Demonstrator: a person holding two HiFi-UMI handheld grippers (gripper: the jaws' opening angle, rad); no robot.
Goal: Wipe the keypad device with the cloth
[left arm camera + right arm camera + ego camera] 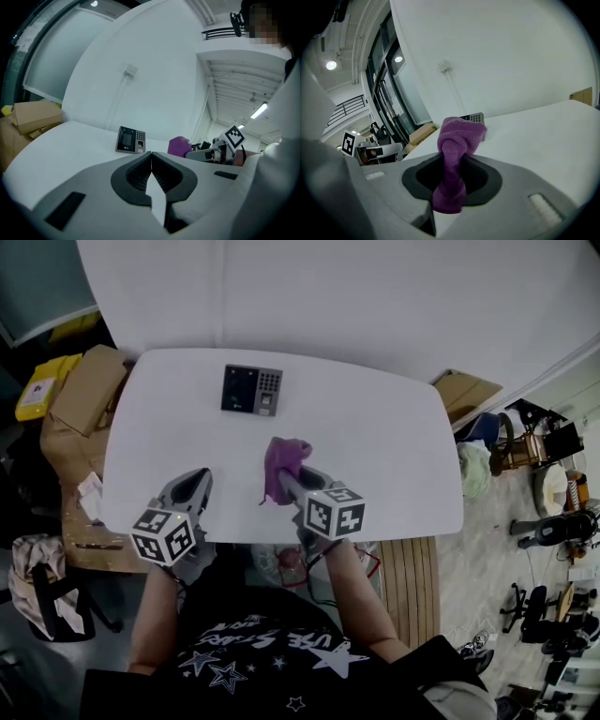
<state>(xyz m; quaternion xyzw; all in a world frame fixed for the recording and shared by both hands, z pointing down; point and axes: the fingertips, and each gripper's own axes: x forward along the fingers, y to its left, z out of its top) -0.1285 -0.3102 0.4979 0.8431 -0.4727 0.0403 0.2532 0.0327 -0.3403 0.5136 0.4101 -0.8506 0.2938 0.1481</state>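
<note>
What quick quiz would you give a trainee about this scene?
1. True or false: the left tongs are shut with nothing between them.
2. What grips the purple fabric cloth? A) the left tongs B) the right tongs C) nothing, it lies loose
3. Fill in (touching/apart): on the white table, the dark rectangular keypad device and the cloth are ____.
Key: 1 true; 2 B; 3 apart.
</note>
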